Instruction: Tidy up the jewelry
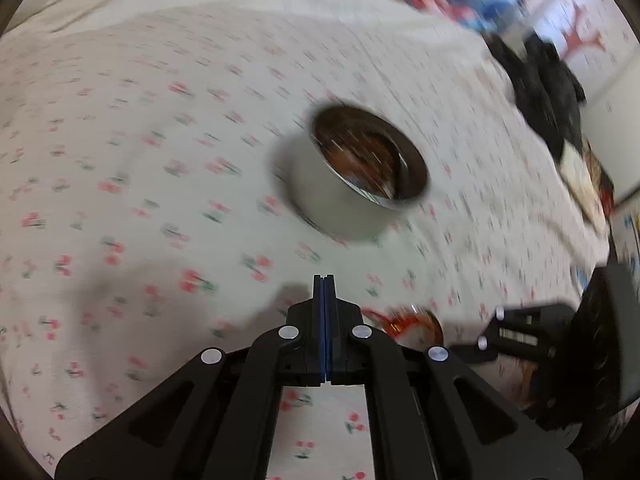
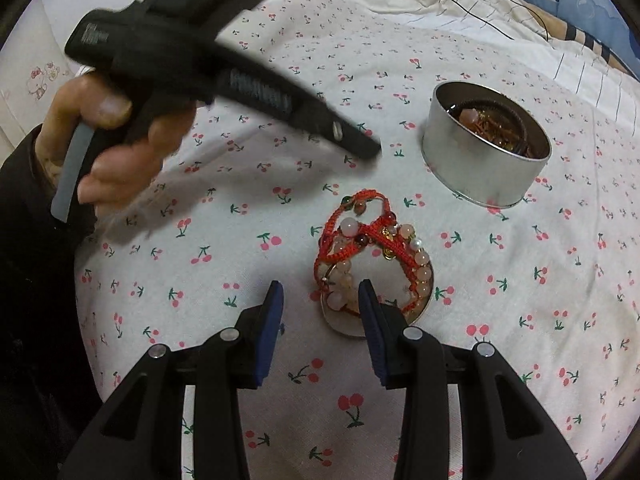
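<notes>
right hand-held gripper (image 2: 320, 300) half open, empty, near the bracelets (image 2: 372, 256); left hand-held gripper (image 1: 324, 280) clamped shut, empty. far right, round tin (image 2: 486, 148); no legible writing.

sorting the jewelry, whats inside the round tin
The tin holds a dark cord loop and reddish-brown and gold beads, clearest in the right wrist view. Its near wall hides the bottom, so any smaller pieces beneath cannot be seen.
</notes>
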A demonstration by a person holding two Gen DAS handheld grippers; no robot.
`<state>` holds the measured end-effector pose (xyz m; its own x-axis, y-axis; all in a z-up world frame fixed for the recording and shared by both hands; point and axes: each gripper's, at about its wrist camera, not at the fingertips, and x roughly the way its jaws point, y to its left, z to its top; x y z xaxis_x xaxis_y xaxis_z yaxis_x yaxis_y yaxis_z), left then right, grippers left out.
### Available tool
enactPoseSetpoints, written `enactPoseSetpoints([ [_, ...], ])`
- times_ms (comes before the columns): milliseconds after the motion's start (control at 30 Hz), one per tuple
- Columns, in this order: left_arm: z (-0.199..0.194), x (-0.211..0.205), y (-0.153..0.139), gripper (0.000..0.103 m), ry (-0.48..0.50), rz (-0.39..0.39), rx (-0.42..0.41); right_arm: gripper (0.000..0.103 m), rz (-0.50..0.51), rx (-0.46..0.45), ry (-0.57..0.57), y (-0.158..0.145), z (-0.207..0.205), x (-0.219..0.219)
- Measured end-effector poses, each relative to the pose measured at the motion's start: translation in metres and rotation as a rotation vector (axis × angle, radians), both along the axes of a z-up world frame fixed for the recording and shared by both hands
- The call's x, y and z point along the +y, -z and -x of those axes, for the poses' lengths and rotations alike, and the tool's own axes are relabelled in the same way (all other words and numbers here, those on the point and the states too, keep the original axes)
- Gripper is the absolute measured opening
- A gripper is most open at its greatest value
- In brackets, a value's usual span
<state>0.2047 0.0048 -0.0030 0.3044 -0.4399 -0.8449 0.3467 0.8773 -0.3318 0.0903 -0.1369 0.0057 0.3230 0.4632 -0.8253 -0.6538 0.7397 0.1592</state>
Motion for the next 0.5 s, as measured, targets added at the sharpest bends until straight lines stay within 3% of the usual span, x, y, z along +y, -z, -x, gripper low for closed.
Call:
enactPoseSetpoints([
  [67, -0.005, 0.01, -0.004, 0.0, -0.038, 0.021, 0.0, 0.039, -0.004, 0.003, 0.001, 0.0, 0.0, -0.001],
  [133, -0.007, 0.007, -0.003, 0.0, 0.018, 0.071, 0.037, 0.039, -0.007, 0.004, 0.001, 0.0, -0.002, -0.001],
  [200, -0.003, -0.003, 0.0, 0.0, 0.071, 0.072, 0.055, 0.039, -0.006, 0.002, -0.001, -0.001, -0.003, -0.002],
  [333, 0.006, -0.029, 0.021, 0.005, 0.151, -0.032, 0.091, 0.046, -0.004, 0.004, 0.001, -0.001, -0.002, -0.002],
  [500, 0.012, -0.043, 0.026, 0.005, 0.164, -0.117, 0.046, 0.047, -0.002, 0.007, 0.001, 0.0, -0.001, -0.001],
])
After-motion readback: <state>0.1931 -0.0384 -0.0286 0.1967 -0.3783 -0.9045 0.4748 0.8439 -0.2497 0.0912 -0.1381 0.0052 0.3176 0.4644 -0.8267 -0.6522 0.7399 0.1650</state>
